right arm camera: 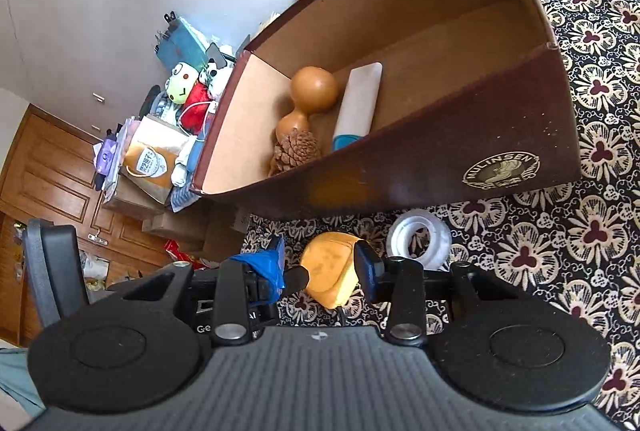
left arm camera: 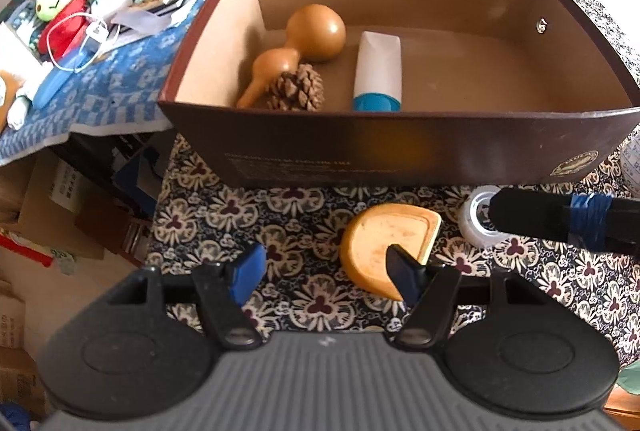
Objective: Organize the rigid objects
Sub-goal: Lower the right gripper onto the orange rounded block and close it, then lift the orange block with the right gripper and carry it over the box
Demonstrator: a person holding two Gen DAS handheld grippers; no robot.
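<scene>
1. Brown cardboard box [left arm camera: 400,151] with a tan inside stands on the dark floral tablecloth [left arm camera: 240,215], its left wall close to the cloth's left edge.
2. Inside, toward the box's left wall, lie a tan wooden gourd [left arm camera: 304,43], a brown pine cone [left arm camera: 298,89] touching the gourd's narrow end, and a white tube with a blue cap [left arm camera: 378,75] just right of them.
3. Outside, near the front wall, rests a flat yellow-orange wedge-shaped object [left arm camera: 380,243]; a clear tape roll [right arm camera: 420,235] lies just to its right.
4. Left gripper [left arm camera: 326,279] hangs over the cloth, jaws released; its right finger overlaps the wedge's edge.
5. Right gripper [right arm camera: 320,263] has the wedge showing between its parted fingers; no grasp is visible.
</scene>
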